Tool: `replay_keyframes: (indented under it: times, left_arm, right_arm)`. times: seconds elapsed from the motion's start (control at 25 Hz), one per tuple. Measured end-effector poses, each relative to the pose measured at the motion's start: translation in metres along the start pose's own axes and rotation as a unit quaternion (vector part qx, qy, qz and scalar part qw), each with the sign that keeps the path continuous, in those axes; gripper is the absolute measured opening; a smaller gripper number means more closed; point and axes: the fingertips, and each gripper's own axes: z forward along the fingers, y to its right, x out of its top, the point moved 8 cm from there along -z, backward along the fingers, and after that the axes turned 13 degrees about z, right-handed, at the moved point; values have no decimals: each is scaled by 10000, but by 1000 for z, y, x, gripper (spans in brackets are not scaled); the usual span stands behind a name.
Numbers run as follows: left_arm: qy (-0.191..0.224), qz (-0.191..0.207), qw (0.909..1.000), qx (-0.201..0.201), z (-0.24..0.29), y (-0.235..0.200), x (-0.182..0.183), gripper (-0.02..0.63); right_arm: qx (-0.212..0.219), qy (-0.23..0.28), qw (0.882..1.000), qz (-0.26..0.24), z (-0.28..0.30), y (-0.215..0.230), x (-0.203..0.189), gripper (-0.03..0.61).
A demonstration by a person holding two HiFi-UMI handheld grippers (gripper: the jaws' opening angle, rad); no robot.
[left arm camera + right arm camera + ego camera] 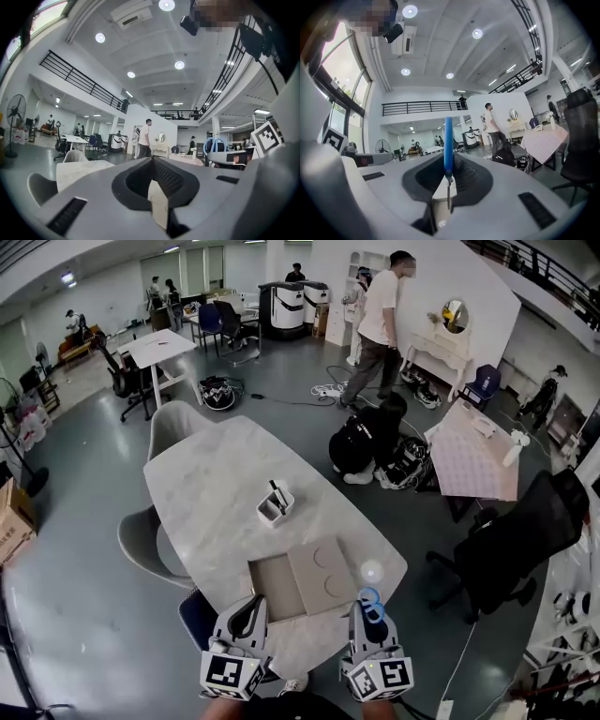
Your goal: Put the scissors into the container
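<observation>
Head view: marble table (211, 493), grey floor (84, 559)

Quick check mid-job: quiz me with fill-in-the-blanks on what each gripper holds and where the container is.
The scissors, with ____ handles, are clamped in the right gripper.
The left gripper has its jaws together, holding ____.
The white container stands on the ____, away from both grippers.
Missing words: blue; nothing; table.

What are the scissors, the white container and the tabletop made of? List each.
Scissors: smooth blue handle, likely plastic; thin grey blade, likely metal.
Container: plain matte white, plastic or ceramic, unclear.
Tabletop: pale with faint grey veining, marble or a marble-look surface.
</observation>
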Motion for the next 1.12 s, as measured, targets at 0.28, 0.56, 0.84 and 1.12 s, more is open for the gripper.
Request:
replay_keyframes:
  times: [0.28, 0.56, 0.84, 1.12]
  left_arm:
    - [-170, -58, 9997, 178, 10, -12, -8, 20]
    - [-211, 9, 9998, 64, 18, -32, -13, 20]
    - [-337, -41, 9993, -132, 30, -52, -25, 20]
    - [-666, -193, 9973, -260, 42, -59, -56, 20]
  right_arm:
    - [185, -202, 9996, 100, 31, 1, -5, 32]
    - [204, -374, 9988, 259, 54, -8, -20, 32]
    - [153, -627, 9972, 365, 77, -15, -39, 32]
    - [124, -1102, 9925, 516, 101, -13, -71, 32]
